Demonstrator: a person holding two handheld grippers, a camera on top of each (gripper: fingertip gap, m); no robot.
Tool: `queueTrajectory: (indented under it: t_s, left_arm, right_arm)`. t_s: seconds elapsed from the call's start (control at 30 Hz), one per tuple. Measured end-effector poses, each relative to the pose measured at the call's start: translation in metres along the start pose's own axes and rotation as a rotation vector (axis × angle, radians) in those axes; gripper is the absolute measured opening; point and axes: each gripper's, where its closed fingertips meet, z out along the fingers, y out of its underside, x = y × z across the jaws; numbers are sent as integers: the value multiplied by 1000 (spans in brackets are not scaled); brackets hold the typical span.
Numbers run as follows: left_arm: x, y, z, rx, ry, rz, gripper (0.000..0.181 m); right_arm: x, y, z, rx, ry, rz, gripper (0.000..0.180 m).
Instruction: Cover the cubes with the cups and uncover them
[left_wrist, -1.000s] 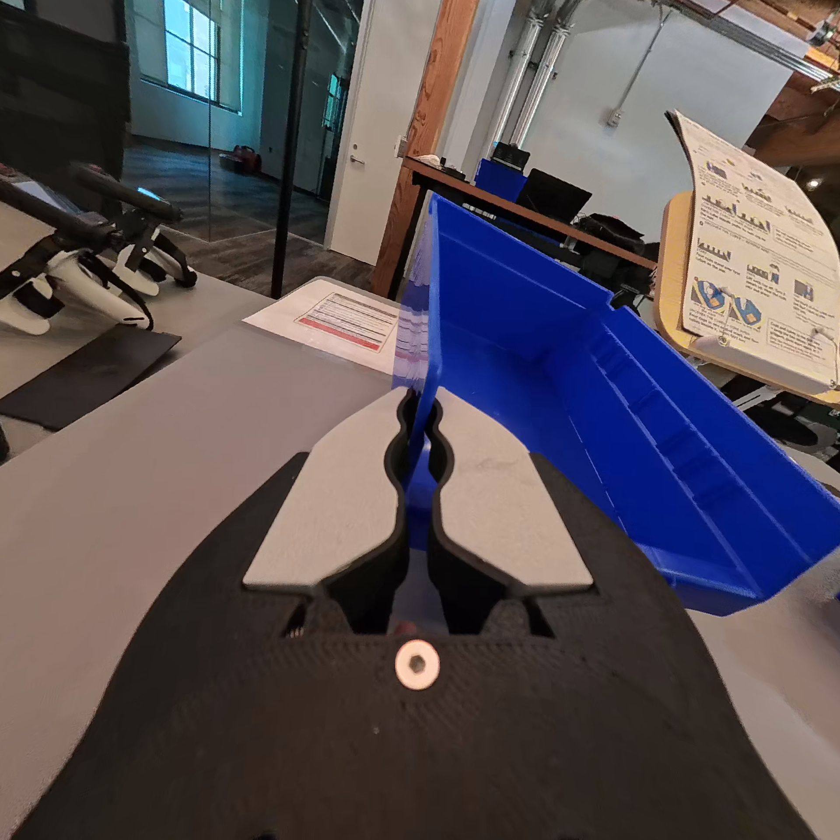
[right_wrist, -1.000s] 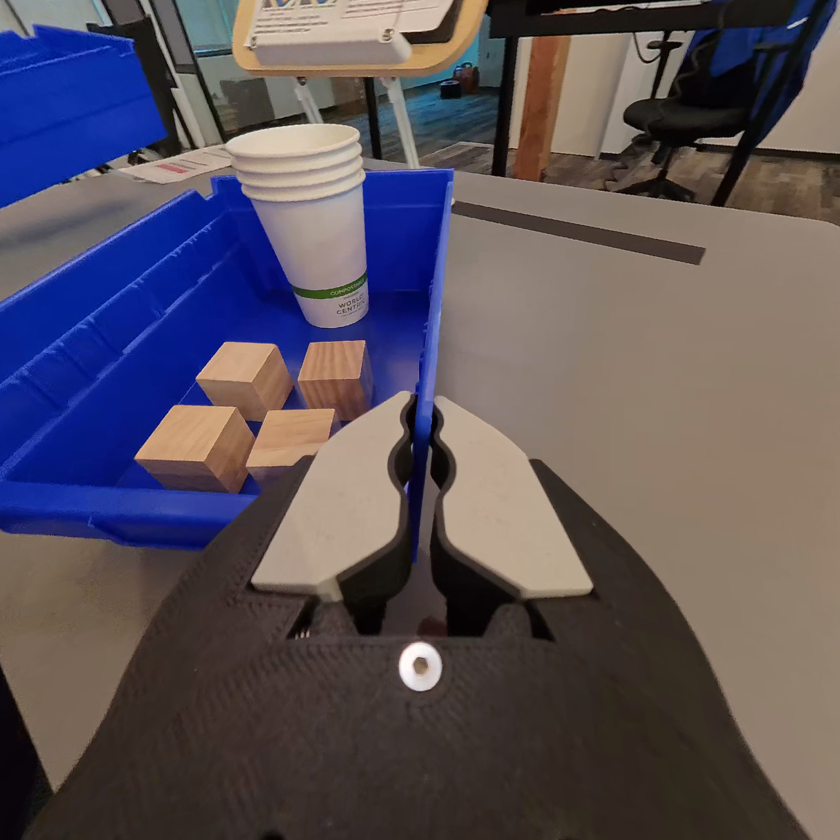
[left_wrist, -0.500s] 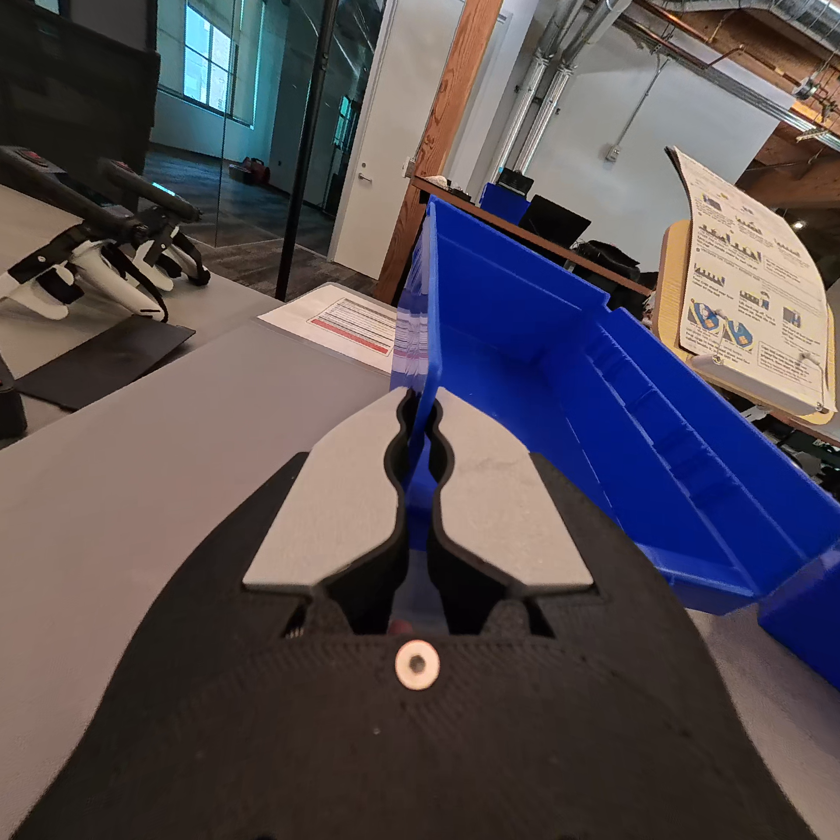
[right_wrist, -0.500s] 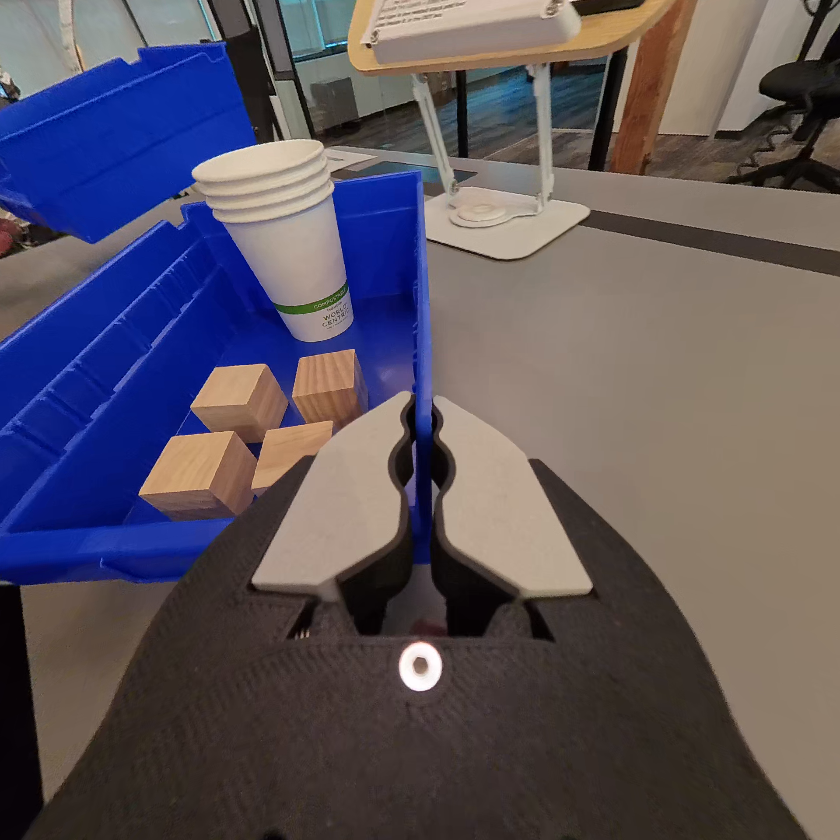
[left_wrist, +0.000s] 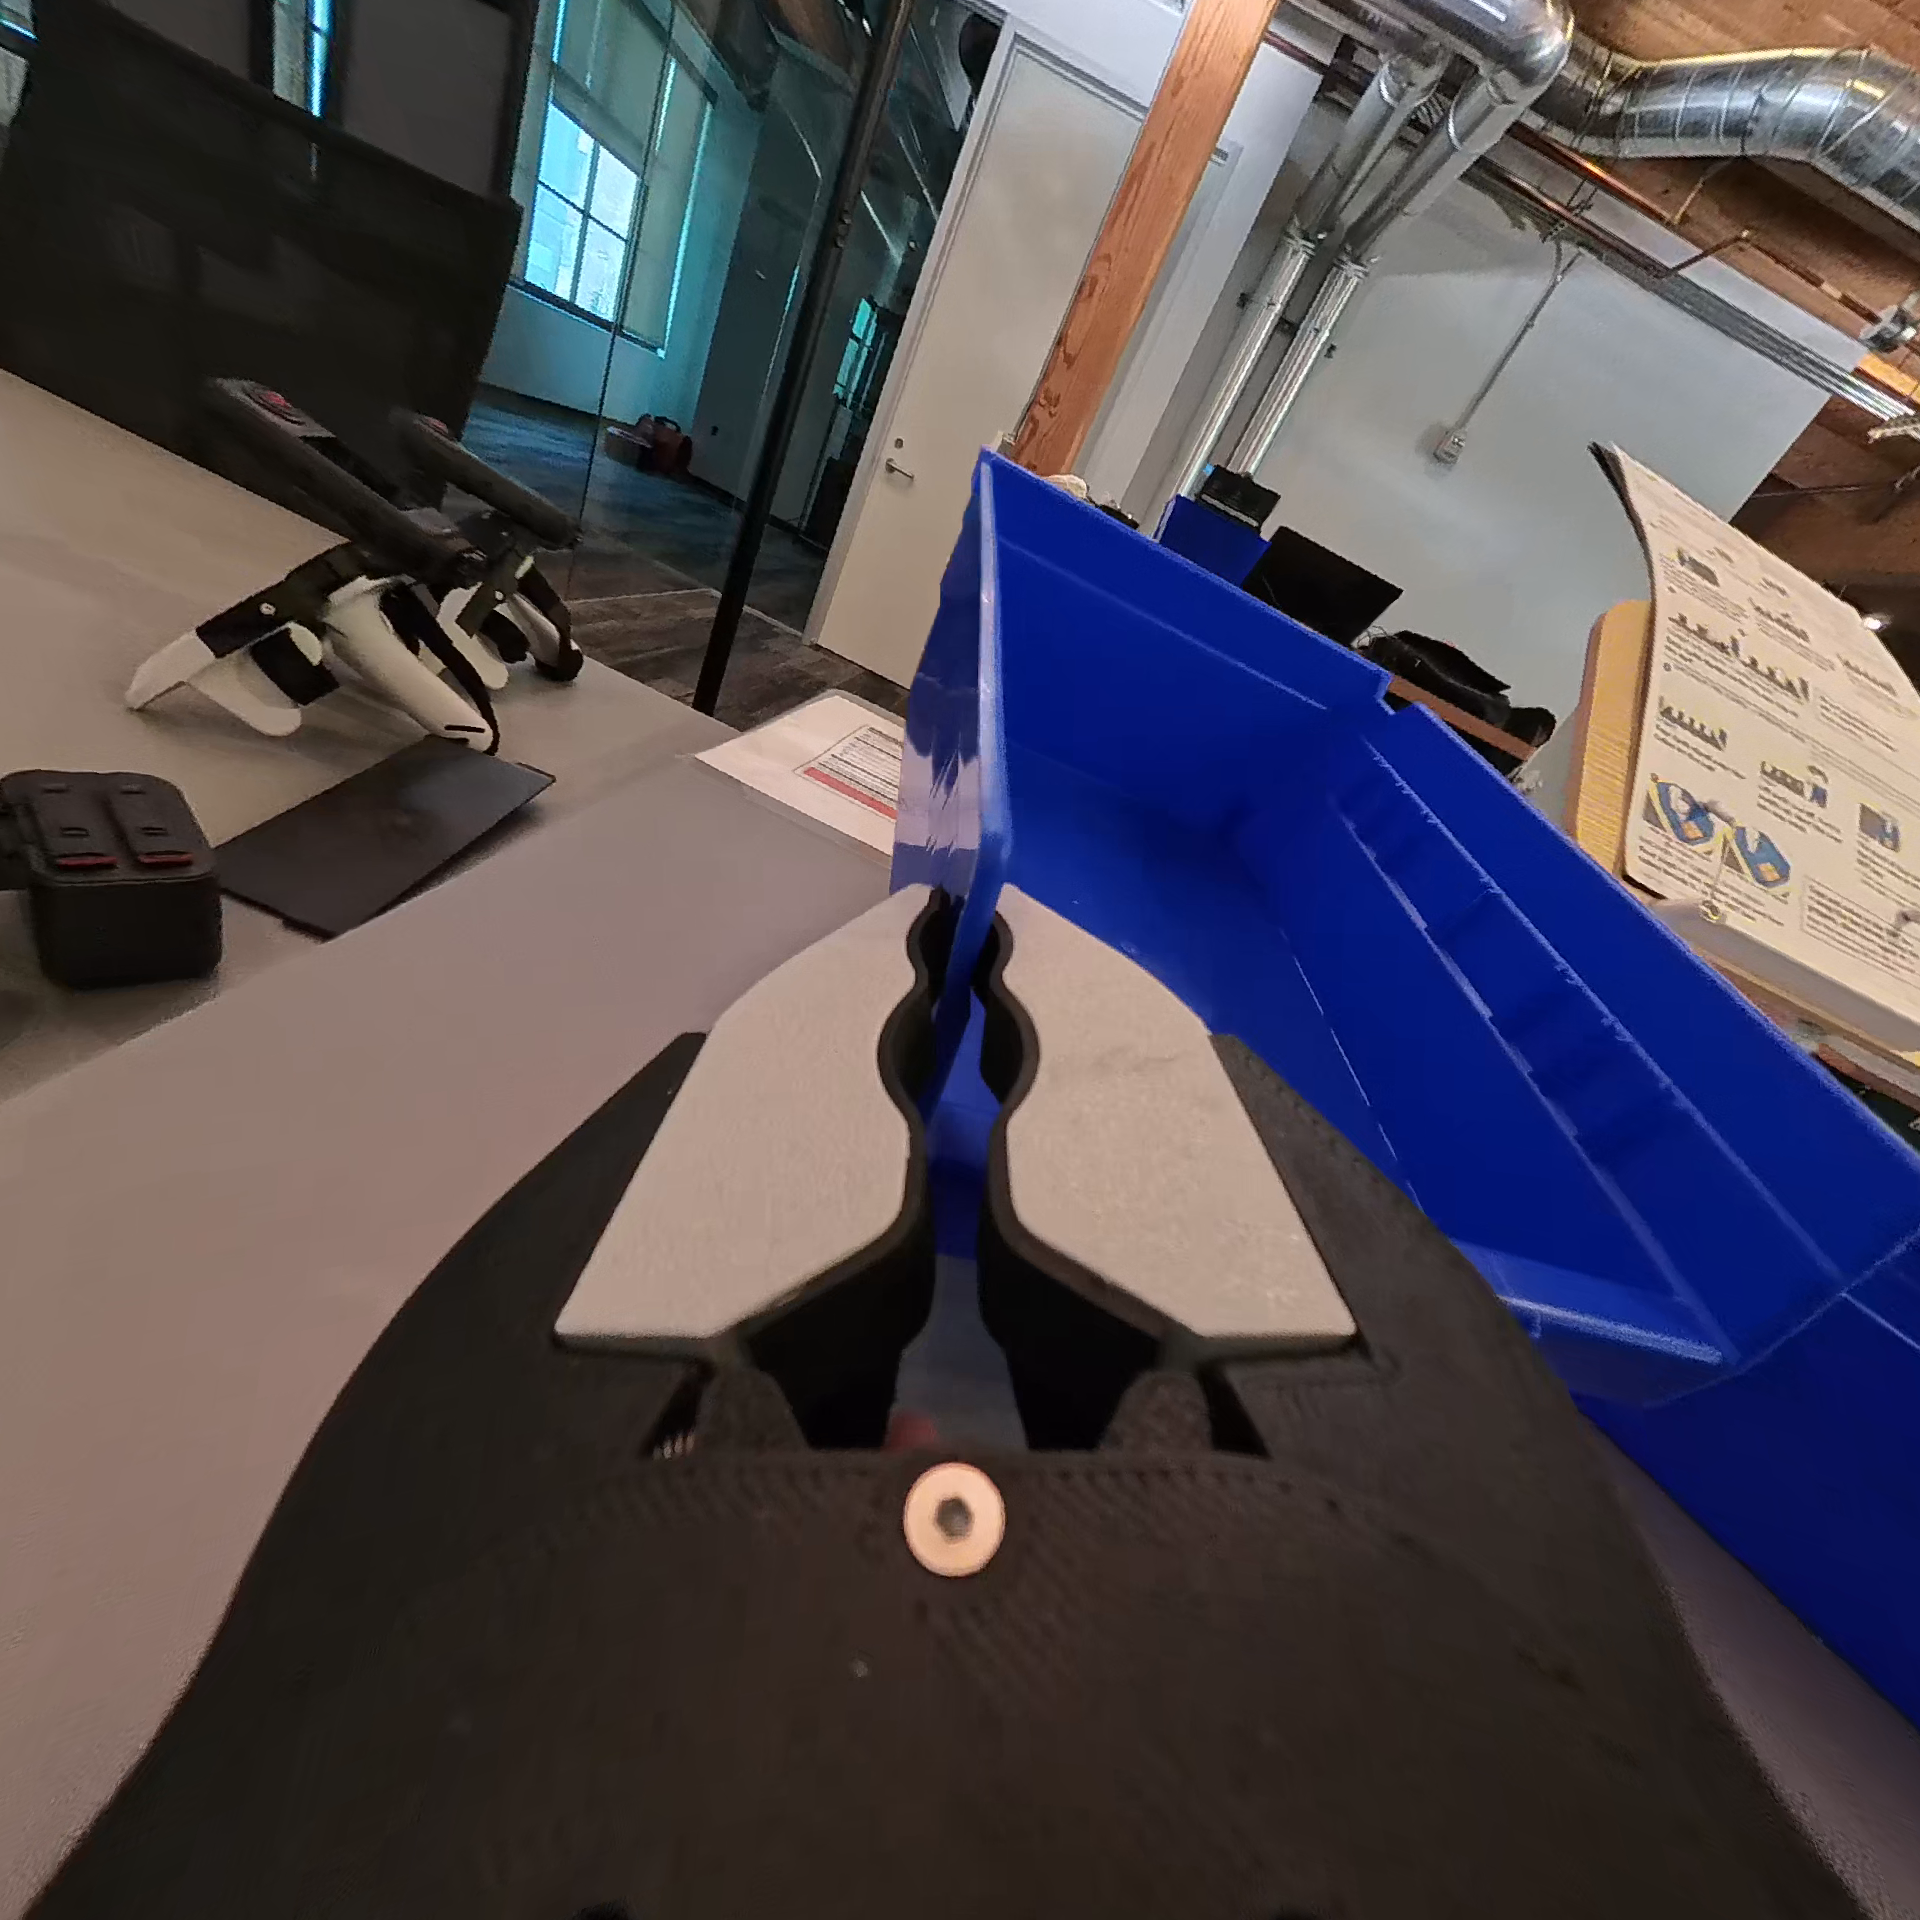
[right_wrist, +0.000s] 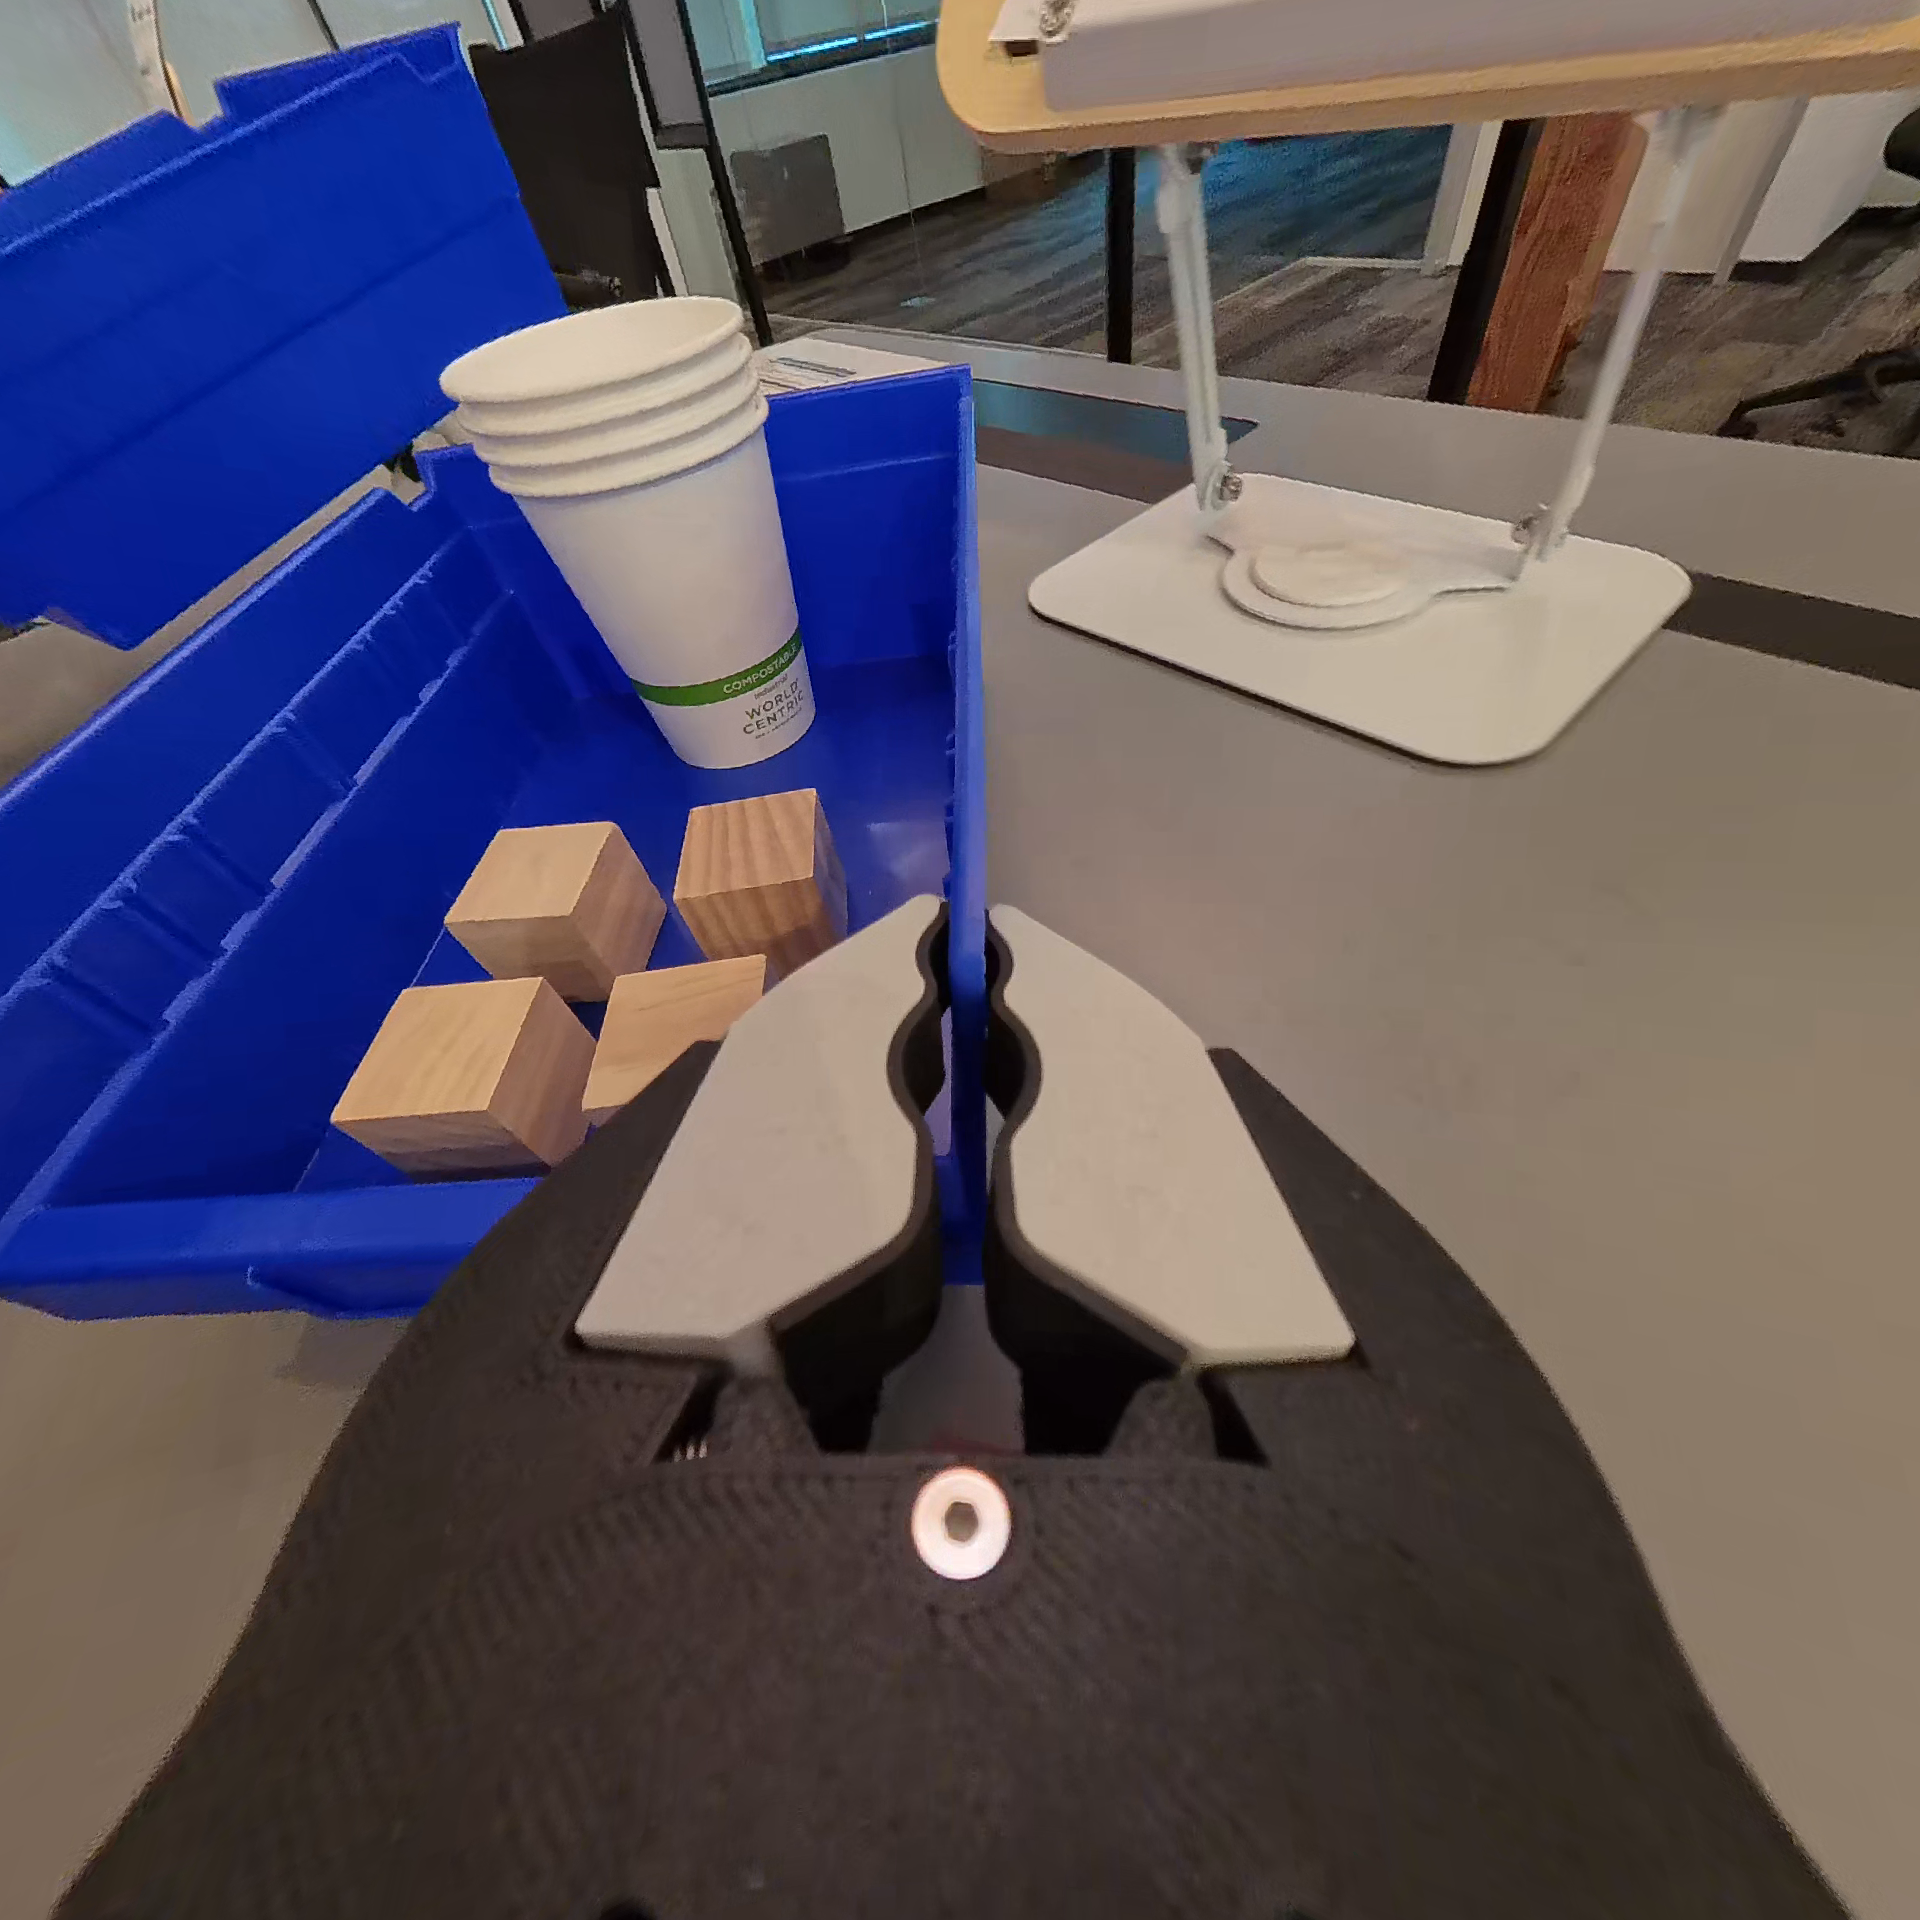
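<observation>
Our left gripper (left_wrist: 961, 914) pinches the side wall of an empty blue bin (left_wrist: 1455, 997), jaws pressed tight on the thin plastic, the bin tilted up off the grey table (left_wrist: 416, 1039). Our right gripper (right_wrist: 966, 925) clamps the right wall of a second blue bin (right_wrist: 312, 831) the same way. Inside that bin: four wooden cubes (right_wrist: 556, 909) clustered near the front end (one partly hidden behind our fingers), and a stack of white paper cups (right_wrist: 665, 540) upright behind them, mouths up, apart from the cubes. No cube is covered. To the right, a white stand base (right_wrist: 1361, 613) sits on the table. In the left wrist view, controllers (left_wrist: 353, 634) and a black case (left_wrist: 109, 873) lie far left.
</observation>
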Motion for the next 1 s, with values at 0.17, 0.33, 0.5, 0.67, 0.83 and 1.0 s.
queueTrajectory:
  t_s: [0.17, 0.33, 0.5, 0.67, 0.83, 1.0]
  left_arm:
    - [-11, -5, -4, 17, -22, -10, 3]
    - [-19, -8, -7, 31, -39, -21, 4]
    - [-21, -9, -8, 41, -42, -27, 3]
    - [-19, -7, -6, 37, -38, -31, 3]
    - [-16, -5, -4, 29, -31, -26, 3]
    - [-16, -9, -7, 39, -32, -28, 3]
  right_arm:
    - [-26, -7, 35, 3, -40, 7, 3]
    - [-34, -16, 37, 34, -62, -27, 24]
    - [-17, -38, -2, 59, 10, -251, 44]
    - [-70, -29, -31, -96, -194, -626, 46]
    - [-121, 28, -22, -365, -444, -973, 48]
    - [-140, 42, 7, -416, -525, -1212, 43]
